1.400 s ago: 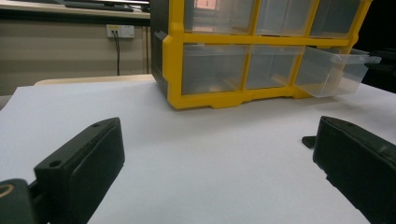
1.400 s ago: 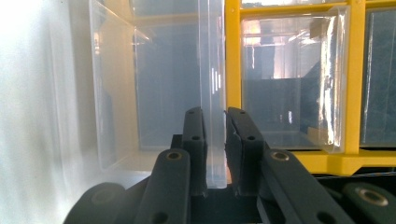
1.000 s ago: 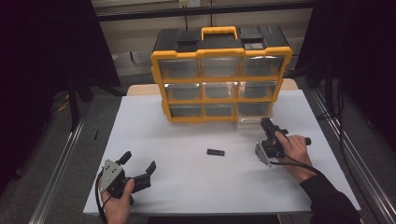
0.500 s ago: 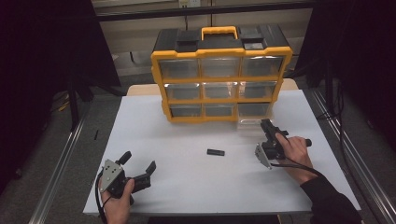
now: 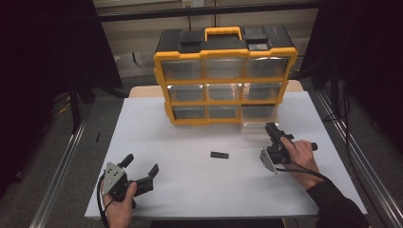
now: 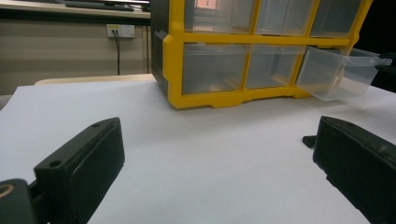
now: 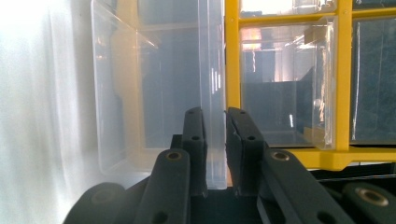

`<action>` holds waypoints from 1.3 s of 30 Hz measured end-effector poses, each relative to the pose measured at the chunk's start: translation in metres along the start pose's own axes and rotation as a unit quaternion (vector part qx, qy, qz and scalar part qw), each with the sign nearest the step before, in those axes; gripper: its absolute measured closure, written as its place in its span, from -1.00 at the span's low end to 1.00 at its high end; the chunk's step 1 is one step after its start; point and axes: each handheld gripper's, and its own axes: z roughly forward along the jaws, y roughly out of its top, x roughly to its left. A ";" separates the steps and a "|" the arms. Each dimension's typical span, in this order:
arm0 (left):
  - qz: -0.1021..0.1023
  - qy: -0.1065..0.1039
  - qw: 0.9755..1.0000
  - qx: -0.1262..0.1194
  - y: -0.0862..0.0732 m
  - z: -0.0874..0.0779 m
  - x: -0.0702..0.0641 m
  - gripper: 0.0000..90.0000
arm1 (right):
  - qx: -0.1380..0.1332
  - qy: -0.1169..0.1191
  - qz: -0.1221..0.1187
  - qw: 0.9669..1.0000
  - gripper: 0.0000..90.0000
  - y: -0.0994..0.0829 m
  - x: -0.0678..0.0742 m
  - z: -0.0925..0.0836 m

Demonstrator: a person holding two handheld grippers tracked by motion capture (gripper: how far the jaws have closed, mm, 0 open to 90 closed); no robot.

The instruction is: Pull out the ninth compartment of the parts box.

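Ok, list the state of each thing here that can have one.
bottom right drawer: pulled partway out, tilted down.
other drawers: pushed in.
right tongs: shut on the drawer's front wall.
left tongs: open, holding nothing.
small black piece: lying flat on the table.

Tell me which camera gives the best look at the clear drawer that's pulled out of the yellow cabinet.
The left gripper view: the clear drawer shows whole from the side, jutting from the bottom row. The right gripper view shows its front wall edge-on, clamped in the right claw. In the high view it is faint against the white table.
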 end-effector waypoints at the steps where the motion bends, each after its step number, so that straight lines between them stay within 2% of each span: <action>1: 0.000 0.000 1.000 0.000 0.000 0.000 0.000 -0.95 | 0.000 -0.001 -0.003 1.000 0.77 0.000 0.000 0.000; 30: 0.000 0.000 1.000 0.000 0.000 0.000 0.000 -0.95 | 0.000 0.002 0.007 1.000 0.75 0.000 0.000 -0.003; 34: 0.000 0.000 1.000 0.000 0.000 0.000 0.000 -0.95 | -0.003 0.003 0.013 1.000 0.74 -0.001 0.000 -0.003; 37: 0.001 0.001 1.000 0.000 0.000 0.000 0.000 -0.95 | -0.004 0.004 0.029 1.000 0.71 -0.001 -0.001 -0.003; 39: 0.000 0.000 1.000 0.000 0.000 0.000 0.000 -0.95 | -0.008 0.006 0.036 0.999 0.61 -0.002 -0.002 -0.003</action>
